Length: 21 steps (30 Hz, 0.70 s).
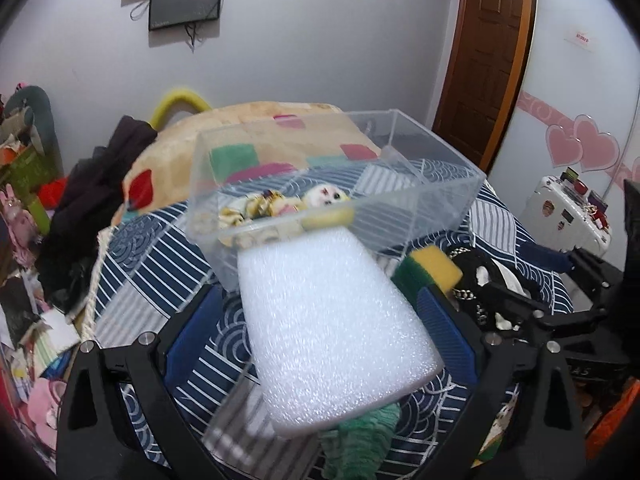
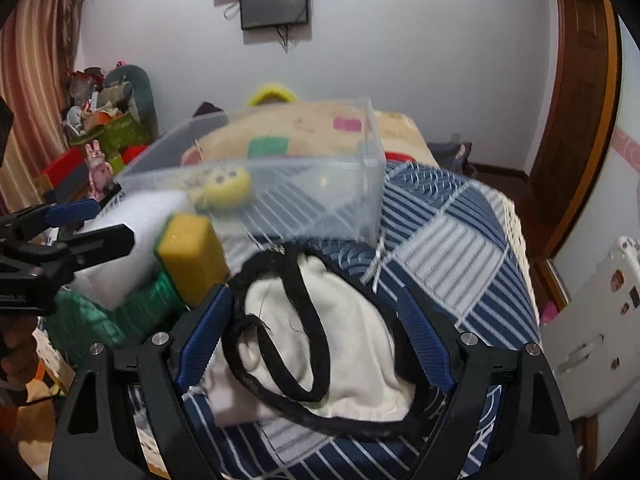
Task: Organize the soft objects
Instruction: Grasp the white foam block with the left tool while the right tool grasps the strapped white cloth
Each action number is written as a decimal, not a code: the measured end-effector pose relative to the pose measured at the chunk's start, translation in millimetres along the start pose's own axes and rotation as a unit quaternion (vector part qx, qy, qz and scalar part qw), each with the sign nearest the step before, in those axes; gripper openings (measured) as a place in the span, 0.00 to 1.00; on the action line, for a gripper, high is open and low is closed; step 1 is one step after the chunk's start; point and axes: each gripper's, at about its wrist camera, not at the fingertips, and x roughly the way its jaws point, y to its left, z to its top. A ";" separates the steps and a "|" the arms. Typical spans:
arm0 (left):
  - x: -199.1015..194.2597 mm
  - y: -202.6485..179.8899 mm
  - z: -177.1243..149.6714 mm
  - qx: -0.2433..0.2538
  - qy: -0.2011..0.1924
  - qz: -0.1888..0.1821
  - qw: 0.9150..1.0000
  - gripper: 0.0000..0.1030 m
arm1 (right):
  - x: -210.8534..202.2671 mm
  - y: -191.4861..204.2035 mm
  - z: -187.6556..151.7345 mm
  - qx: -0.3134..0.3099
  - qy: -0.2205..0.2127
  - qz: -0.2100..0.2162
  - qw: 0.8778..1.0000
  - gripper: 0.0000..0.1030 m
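A clear plastic box (image 1: pixel 424 216) stands on the bed and holds a small plush toy (image 1: pixel 326 196) and other soft items. A white foam block (image 1: pixel 332 320) lies between my left gripper's (image 1: pixel 320 320) open fingers, its far end against the box's front wall; the pads stand apart from it. A yellow-green sponge (image 1: pixel 434 270) and a green cloth (image 1: pixel 360 444) lie beside it. My right gripper (image 2: pixel 316 320) is open over a white cloth with black trim (image 2: pixel 340 344). The box (image 2: pixel 320 200), the sponge (image 2: pixel 192 256) and the foam (image 2: pixel 120 264) show in the right wrist view.
The bed has a blue and white striped cover (image 2: pixel 460 256). A beige patterned blanket (image 1: pixel 240 140) is piled behind the box. Dark clothes (image 1: pixel 100 184) and clutter lie at the left, a white suitcase (image 1: pixel 568 216) at the right. The left gripper (image 2: pixel 80 232) shows in the right wrist view.
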 end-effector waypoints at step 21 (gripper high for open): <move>-0.4 -1.1 -20.0 -0.022 0.000 -0.025 0.999 0.85 | -8.4 -5.4 -15.3 0.023 -0.012 0.025 0.999 0.11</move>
